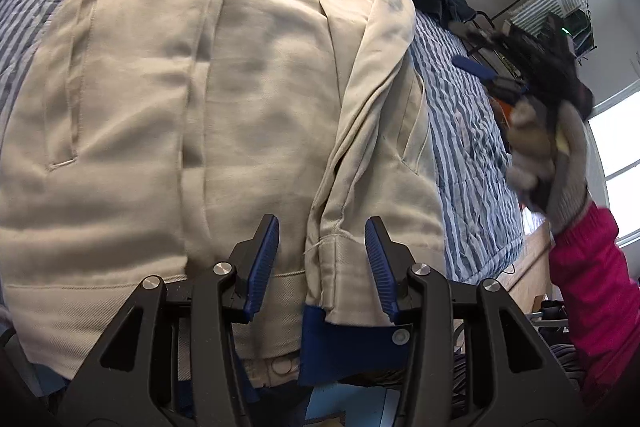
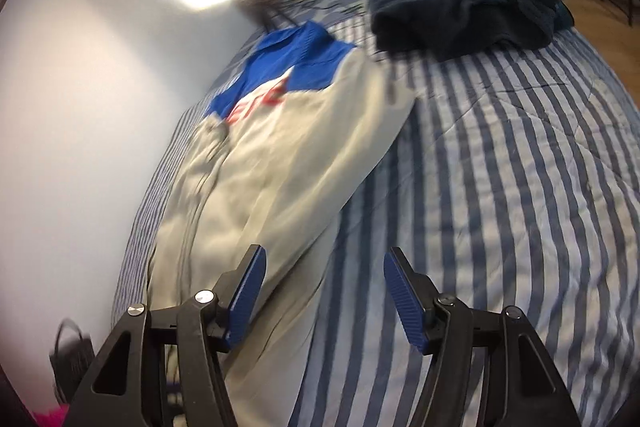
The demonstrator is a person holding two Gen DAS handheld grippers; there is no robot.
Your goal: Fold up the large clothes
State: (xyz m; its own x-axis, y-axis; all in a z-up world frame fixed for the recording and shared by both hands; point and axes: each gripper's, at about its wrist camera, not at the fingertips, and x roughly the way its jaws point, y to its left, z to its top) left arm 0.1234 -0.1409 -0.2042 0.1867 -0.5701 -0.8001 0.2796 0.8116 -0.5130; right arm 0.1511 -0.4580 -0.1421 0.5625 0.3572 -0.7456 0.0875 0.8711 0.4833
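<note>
The left tool [image 1: 322, 259] hangs wide open over the sleeve cuff [image 1: 340, 267] at the jacket's hem, gripping nothing. The right tool [image 2: 324, 291], equally spread and empty, hovers above the jacket's edge. The cream jacket [image 2: 272, 163] lies lengthwise on the striped bed [image 2: 500, 167], blue collar [image 2: 296, 63] pointing away (hem nearest), dark clothes [image 2: 464, 15] beyond

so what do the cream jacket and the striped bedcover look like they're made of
Cream jacket: probably woven cotton or a cotton blend, matte, with visible weave, stitched seams and soft creases. Striped bedcover: likely a light quilted cotton or polyester, slightly puckered along faint stitch lines; hard to tell which.
</note>
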